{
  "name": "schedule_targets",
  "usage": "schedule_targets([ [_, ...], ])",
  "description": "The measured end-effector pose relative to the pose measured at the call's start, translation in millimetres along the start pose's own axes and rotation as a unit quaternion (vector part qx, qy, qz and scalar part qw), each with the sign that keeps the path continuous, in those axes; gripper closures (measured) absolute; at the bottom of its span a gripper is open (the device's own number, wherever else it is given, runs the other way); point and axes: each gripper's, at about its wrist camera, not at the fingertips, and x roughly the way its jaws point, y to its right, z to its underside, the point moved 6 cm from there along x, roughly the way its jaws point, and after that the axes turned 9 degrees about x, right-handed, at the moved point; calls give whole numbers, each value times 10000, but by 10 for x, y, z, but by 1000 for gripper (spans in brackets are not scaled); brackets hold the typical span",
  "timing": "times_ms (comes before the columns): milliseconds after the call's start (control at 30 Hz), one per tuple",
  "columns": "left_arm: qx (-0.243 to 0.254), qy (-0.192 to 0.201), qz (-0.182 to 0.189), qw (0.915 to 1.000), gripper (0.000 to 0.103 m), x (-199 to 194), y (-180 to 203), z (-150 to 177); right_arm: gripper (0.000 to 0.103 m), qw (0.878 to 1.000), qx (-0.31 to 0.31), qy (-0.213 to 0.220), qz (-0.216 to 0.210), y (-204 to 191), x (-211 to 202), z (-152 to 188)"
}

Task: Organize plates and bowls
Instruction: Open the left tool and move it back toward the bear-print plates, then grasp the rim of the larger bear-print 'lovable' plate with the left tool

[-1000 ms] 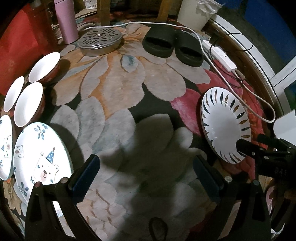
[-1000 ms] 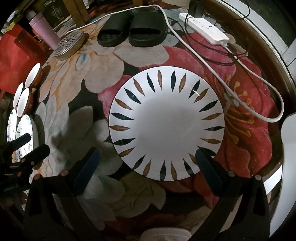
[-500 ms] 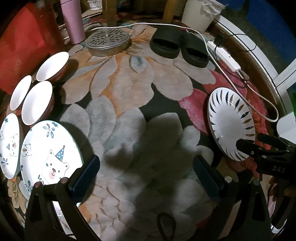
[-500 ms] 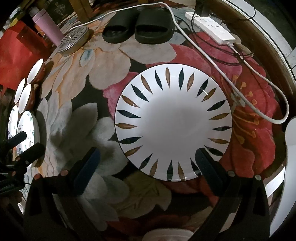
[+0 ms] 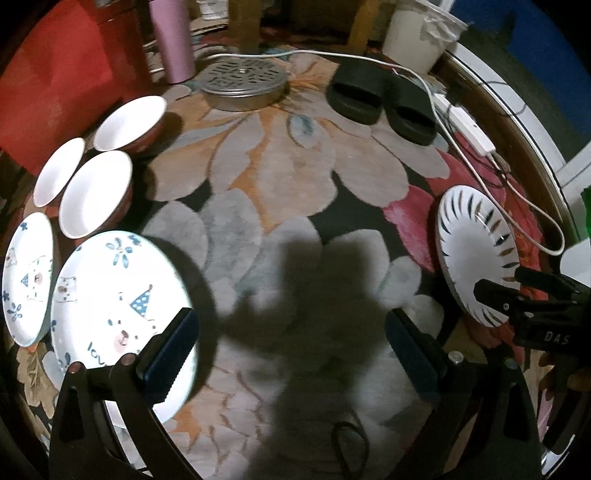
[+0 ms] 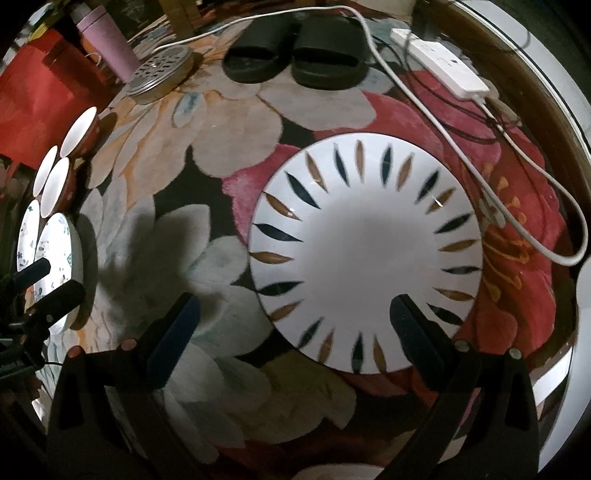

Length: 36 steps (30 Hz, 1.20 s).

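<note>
We see everything lying on a floral rug (image 5: 280,177) patterned with big grey, peach and red petals on black, not on any raised furniture. Our left tongs (image 5: 291,347) hang spread wide with nothing between them, over the grey petals near the rug's near edge; their left finger overlaps the rim of the large bear plate (image 5: 118,306). This round plate lies flat, face up, at the rug's left edge, and the bear's party hat points toward the far right. Just left of it a smaller bear plate (image 5: 26,277) lies flat too. Beyond them three white bowls (image 5: 94,192) with reddish-brown outsides stand upright, mouths up, clustered close together along the left edge.

Our right tongs (image 6: 295,325) are likewise parted and gripping nothing. They hover above the near-left rim of the leaf-pattern plate (image 6: 369,258), the right finger over its rim, the left finger over bare rug. That plate lies flat and face up on the red flower at the rug's right side, well apart from the other crockery, its dark and tan leaves radiating outward all round.

At the far edge we see a pair of black slippers (image 6: 295,62), a perforated metal tin (image 5: 243,77), a pink tumbler (image 5: 171,37) and a white bucket (image 5: 421,33). A white power strip (image 6: 439,70) and its cable (image 6: 532,199) curve along the right edge. Red material (image 5: 55,74) fills the far left.
</note>
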Motion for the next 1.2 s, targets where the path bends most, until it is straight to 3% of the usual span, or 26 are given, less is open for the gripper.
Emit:
schedule_targets([
  [300,-501,67,-295,9983,2,-91,-514,186,0,9986,-474,-33,-231,-440,109,20],
  [433,-754,124,-465,9960,2,-171,-826,339,0,9955,-760,-96,-552,-764,177,86],
  [733,-1589,104,-786,9841,2,-275,-1608,730,0,9820,-1434,-418,-1155,-1594,403,187],
  [1067,-2177,-32,-921,9717,2,-228,-2182,1111,0,9706,-1959,-744,-1180,-2325,699,184],
  [1167,-2395,-67,-858,9671,3,-178,-2275,1214,3,9680,-2050,-758,-1229,-2465,733,176],
  [1200,-2428,-78,-827,9665,5,-163,-2286,1236,12,9677,-2060,-775,-1227,-2482,744,183],
])
